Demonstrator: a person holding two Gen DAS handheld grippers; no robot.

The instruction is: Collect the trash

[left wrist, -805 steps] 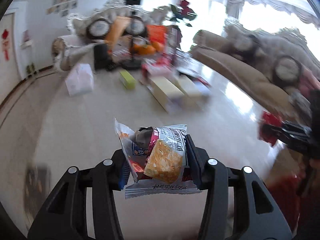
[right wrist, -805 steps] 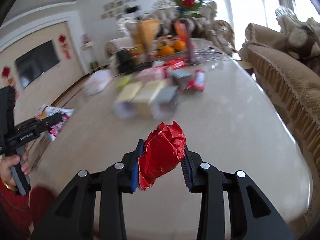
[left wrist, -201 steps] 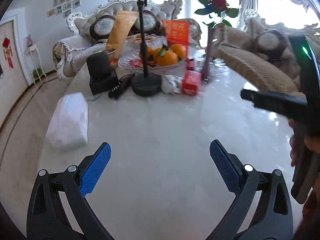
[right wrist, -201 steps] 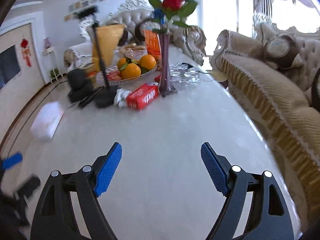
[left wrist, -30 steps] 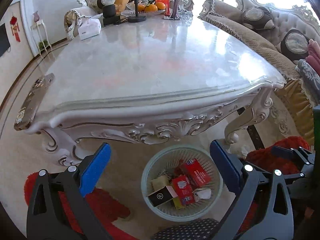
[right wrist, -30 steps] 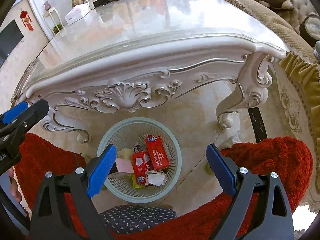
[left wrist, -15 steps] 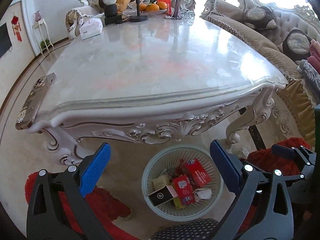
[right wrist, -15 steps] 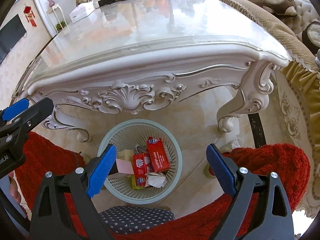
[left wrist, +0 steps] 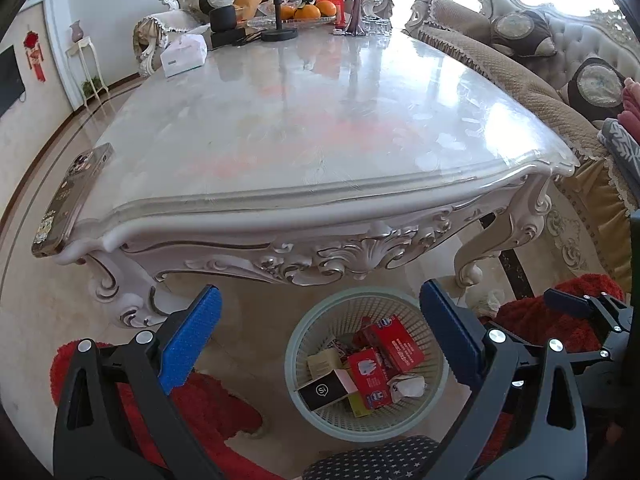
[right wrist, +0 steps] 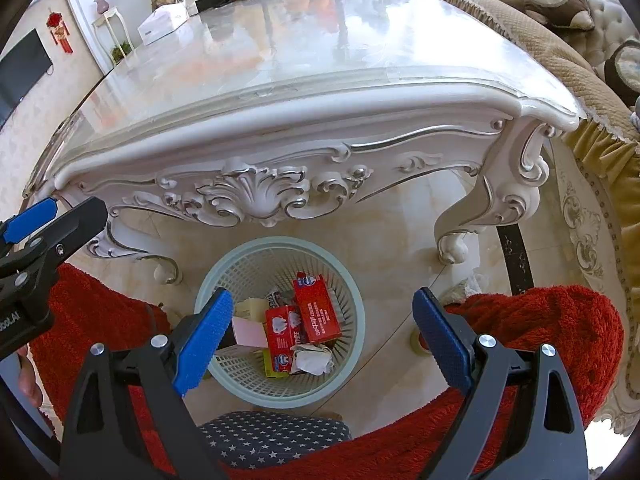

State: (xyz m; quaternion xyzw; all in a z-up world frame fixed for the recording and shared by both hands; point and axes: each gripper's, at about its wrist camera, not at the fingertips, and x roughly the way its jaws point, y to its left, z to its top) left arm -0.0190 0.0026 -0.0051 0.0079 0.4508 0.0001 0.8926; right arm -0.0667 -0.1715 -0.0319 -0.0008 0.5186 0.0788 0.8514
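- both grippers, which gripped a snack bag and red wrapper over the table earlier, now hang empty above the bin (right wrist: pixel 280 320)
- left gripper (left wrist: pixel 320 336) jaws released, wide apart, nothing between them
- right gripper (right wrist: pixel 322 334) jaws likewise spread and empty
- trash lies inside the bin on the floor under the table (left wrist: pixel 320 128) edge: red boxes (right wrist: pixel 316 314), a black box (left wrist: pixel 326 390), crumpled paper (right wrist: pixel 312 360)
- phone (left wrist: pixel 72 196) rests at the table's left edge

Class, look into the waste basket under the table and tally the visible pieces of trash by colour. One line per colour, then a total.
In the basket, as far as shows:
Red boxes: 2
Black box: 1
Pink box: 1
Beige box: 1
Yellow-green box: 1
White crumpled paper: 1
Total: 7; more may lie hidden beneath.
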